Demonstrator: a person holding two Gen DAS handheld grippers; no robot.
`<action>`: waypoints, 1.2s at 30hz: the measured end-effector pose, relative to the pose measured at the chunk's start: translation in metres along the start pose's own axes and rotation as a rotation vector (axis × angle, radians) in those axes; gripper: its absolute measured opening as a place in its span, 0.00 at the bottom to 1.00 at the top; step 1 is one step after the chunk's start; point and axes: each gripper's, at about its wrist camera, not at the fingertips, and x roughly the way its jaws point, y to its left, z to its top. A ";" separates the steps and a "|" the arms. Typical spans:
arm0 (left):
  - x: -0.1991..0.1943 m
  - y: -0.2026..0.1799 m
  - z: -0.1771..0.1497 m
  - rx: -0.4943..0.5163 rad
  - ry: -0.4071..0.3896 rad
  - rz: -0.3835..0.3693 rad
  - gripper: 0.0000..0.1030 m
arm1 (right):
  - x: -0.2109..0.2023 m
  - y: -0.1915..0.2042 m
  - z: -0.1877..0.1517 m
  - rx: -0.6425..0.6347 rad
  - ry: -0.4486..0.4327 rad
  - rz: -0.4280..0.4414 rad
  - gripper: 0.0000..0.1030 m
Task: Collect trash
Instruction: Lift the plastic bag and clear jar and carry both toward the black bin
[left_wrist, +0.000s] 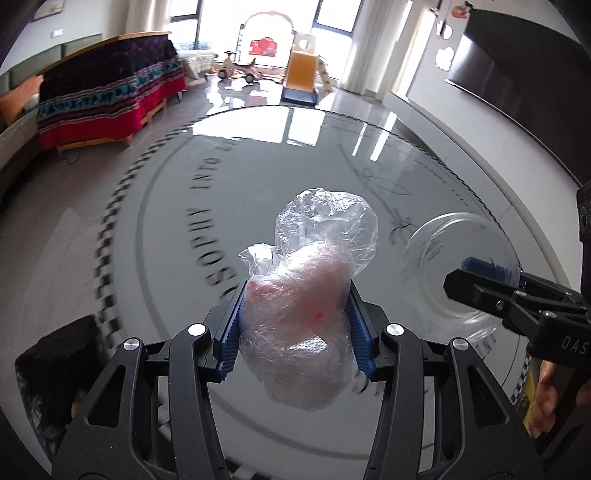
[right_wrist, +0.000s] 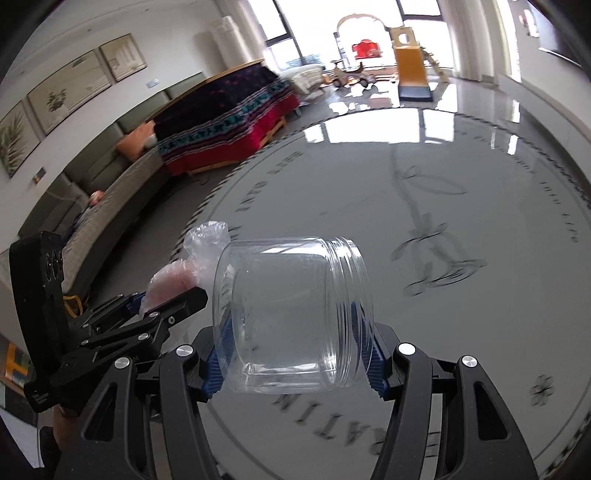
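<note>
My left gripper (left_wrist: 295, 310) is shut on a crumpled clear plastic bag (left_wrist: 310, 280) with pinkish contents, held above the round grey table (left_wrist: 184, 206). My right gripper (right_wrist: 295, 343) is shut on an empty clear plastic jar (right_wrist: 291, 314), lying on its side with its threaded mouth to the right. In the left wrist view the jar (left_wrist: 454, 258) and right gripper (left_wrist: 480, 280) are at the right. In the right wrist view the bag (right_wrist: 195, 262) and left gripper (right_wrist: 162, 299) are at the left, close beside the jar.
The glossy round table (right_wrist: 461, 184) carries printed lettering and a flower drawing. A dark object (left_wrist: 55, 369) sits at the lower left. Beyond are a bed with a red and dark patterned cover (left_wrist: 110, 96), a sofa (right_wrist: 92, 206), and a toy slide (left_wrist: 301, 77).
</note>
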 end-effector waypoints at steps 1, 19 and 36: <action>-0.004 0.004 -0.003 -0.007 -0.003 0.005 0.48 | 0.003 0.006 -0.002 -0.009 0.006 0.007 0.60; -0.095 0.124 -0.077 -0.214 -0.094 0.207 0.49 | 0.057 0.170 -0.020 -0.298 0.130 0.186 0.60; -0.149 0.243 -0.175 -0.522 -0.079 0.437 0.49 | 0.124 0.293 -0.070 -0.526 0.318 0.311 0.60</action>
